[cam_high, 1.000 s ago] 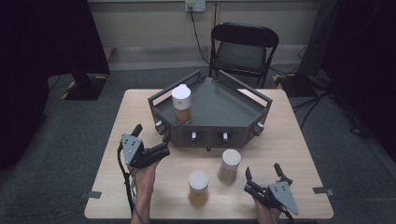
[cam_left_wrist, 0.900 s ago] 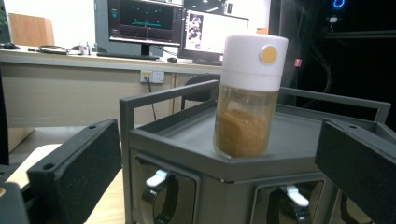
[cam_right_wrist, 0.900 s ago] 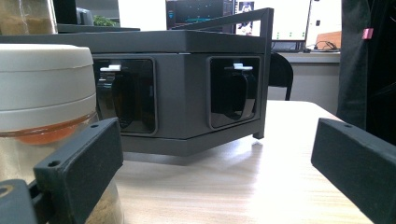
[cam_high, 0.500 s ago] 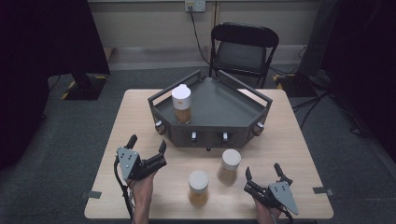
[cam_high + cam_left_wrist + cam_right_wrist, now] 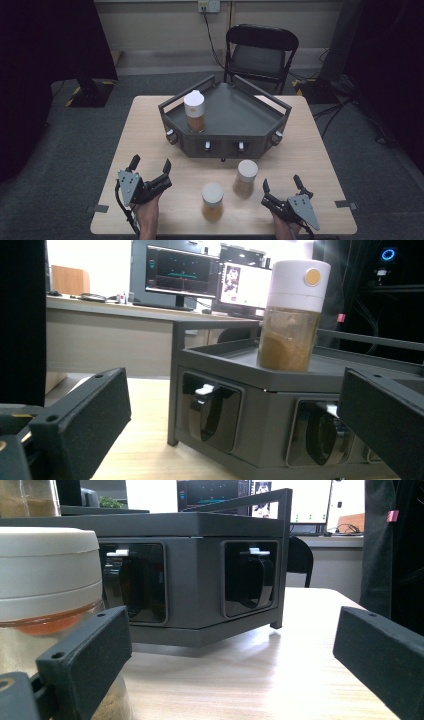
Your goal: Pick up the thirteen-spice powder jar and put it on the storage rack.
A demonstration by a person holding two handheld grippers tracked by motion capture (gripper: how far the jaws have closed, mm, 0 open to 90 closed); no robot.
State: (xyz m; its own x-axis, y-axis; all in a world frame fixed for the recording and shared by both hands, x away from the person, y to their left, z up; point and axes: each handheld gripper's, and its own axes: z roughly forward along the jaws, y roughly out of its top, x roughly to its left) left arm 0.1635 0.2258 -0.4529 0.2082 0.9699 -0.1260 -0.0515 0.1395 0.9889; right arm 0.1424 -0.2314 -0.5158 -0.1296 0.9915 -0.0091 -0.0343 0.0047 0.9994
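One of three jars is loaded: the white-capped jar (image 5: 195,111) stands upright on the dark tray (image 5: 250,112), toward its left rear corner, also seen in the left gripper view (image 5: 291,315). Two jars are left on the worktop (image 5: 320,150) in front of the tray: the centre jar (image 5: 212,201) nearer the front edge, the right jar (image 5: 246,177) just behind and to its right, the two close but apart. Both upright, capped, untouched.

Left claw (image 5: 149,169) is held over the worktop's front left, jaws spread wide, nothing gripped; it is aimed at the tray's front wall. Right claw (image 5: 281,186) is held at front right, jaws likewise spread and empty. In the right gripper view a jar (image 5: 47,605) is seen just off the left jaw, not between the jaws.

Judged roughly one third done. Remaining: each worktop jar to be gripped, lifted over the tray rail and set down beside the first. Right jar is judged the nearest pick for the right claw.
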